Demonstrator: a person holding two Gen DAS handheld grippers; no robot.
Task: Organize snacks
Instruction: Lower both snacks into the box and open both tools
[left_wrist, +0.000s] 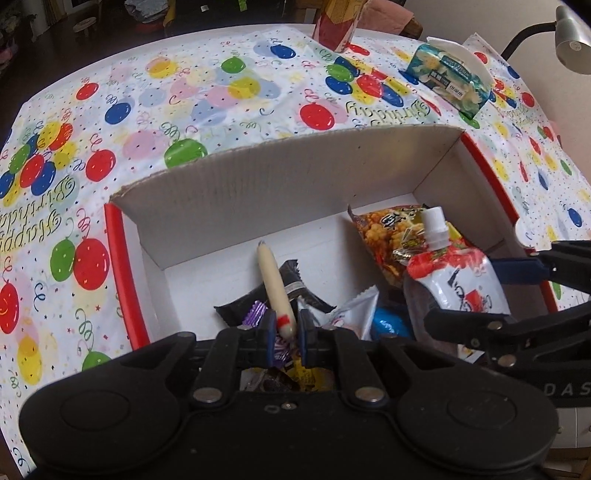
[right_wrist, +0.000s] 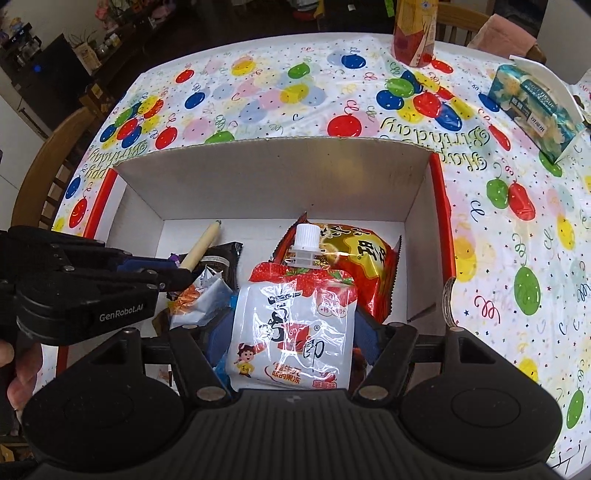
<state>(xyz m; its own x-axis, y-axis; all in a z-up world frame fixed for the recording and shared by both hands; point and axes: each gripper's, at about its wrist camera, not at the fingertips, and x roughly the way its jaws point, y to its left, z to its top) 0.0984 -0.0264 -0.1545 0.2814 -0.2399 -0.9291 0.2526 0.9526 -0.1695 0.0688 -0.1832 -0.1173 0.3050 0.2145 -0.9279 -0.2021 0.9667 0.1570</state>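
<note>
- My left gripper (left_wrist: 287, 328) jaws clamp a sausage stick (left_wrist: 275, 284) over the box (left_wrist: 295, 162).
- My right gripper (right_wrist: 291, 332) jaws hold the jelly pouch (right_wrist: 295, 325); only the right wrist view shows its print.

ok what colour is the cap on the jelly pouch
White, a ribbed screw cap on the strawberry-print jelly pouch; clearest in the right wrist view.

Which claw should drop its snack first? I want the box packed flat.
Probably left: the left claw holds a thin sausage stick over bare box floor. The right claw holds a bulky jelly pouch above the chip bag.
</note>
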